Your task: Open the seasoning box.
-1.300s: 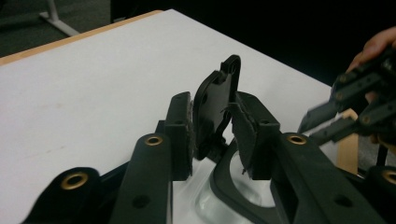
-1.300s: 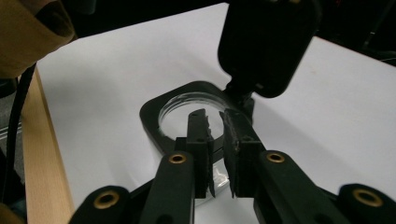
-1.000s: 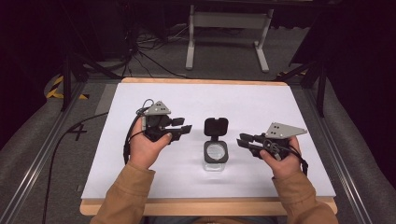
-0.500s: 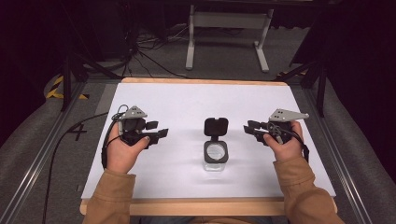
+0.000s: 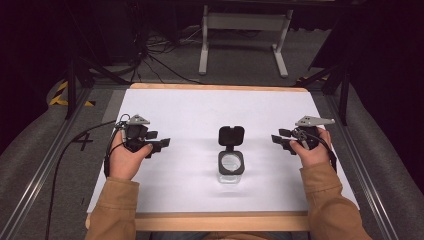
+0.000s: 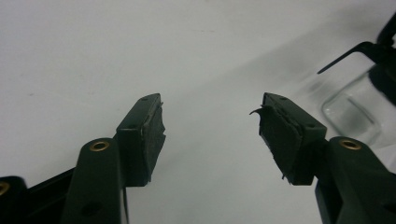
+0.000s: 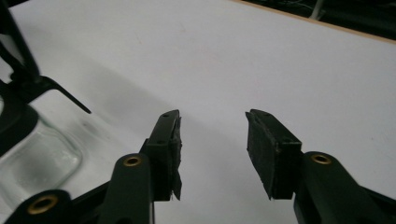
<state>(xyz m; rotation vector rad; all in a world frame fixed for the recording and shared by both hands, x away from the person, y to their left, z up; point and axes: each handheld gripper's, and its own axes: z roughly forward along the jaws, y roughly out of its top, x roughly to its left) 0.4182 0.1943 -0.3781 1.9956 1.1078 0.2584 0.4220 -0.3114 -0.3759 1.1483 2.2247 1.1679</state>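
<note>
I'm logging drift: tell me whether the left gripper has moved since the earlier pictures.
Yes. In the high view the left gripper has drawn leftward, away from the unmoved glass jar; its jaws have just been opening, nothing between them.

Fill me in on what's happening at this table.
A person sits at a white table with a two-jaw gripper in each hand. Between the hands stands a small clear glass jar with its black flip lid swung open. The left gripper and the right gripper sit out to either side of the jar, apart from it. Both have just been opening their jaws, and nothing is between them.
</note>
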